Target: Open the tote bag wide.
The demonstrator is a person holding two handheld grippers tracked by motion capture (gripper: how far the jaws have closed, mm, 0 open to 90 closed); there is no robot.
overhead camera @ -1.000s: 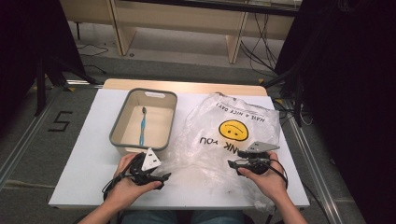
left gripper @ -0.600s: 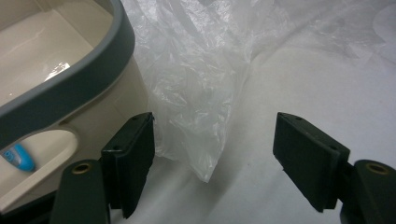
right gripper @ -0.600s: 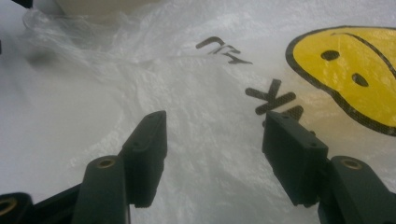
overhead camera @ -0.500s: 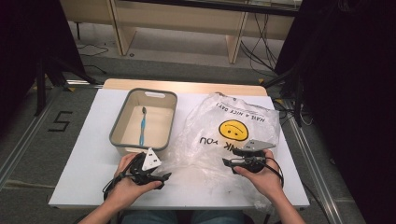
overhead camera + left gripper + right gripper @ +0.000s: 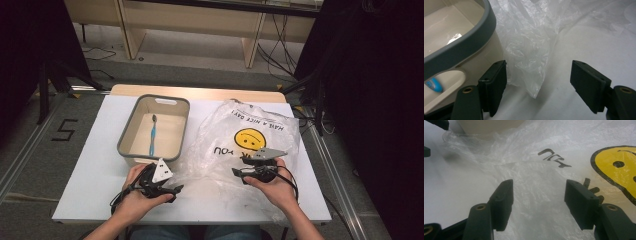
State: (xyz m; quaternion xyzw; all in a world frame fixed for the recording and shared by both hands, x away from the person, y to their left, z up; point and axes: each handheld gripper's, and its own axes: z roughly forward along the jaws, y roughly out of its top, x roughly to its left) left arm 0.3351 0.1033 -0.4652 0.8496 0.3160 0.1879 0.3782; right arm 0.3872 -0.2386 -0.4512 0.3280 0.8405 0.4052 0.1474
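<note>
Crinkly plastic bag [image 5: 245, 145] lies flat on the table [image 5: 95, 165], both claws, left [image 5: 172, 191] and right [image 5: 239, 166], released (nothing gripped) and poised at its edge, likely to pinch it open.

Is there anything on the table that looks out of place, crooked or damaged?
Nothing looks damaged or spilled. The plastic bag lies crumpled, with its smiley print upside down from the person's side, and one edge reaches the tub. The toothbrush lies alone inside the tub.
</note>
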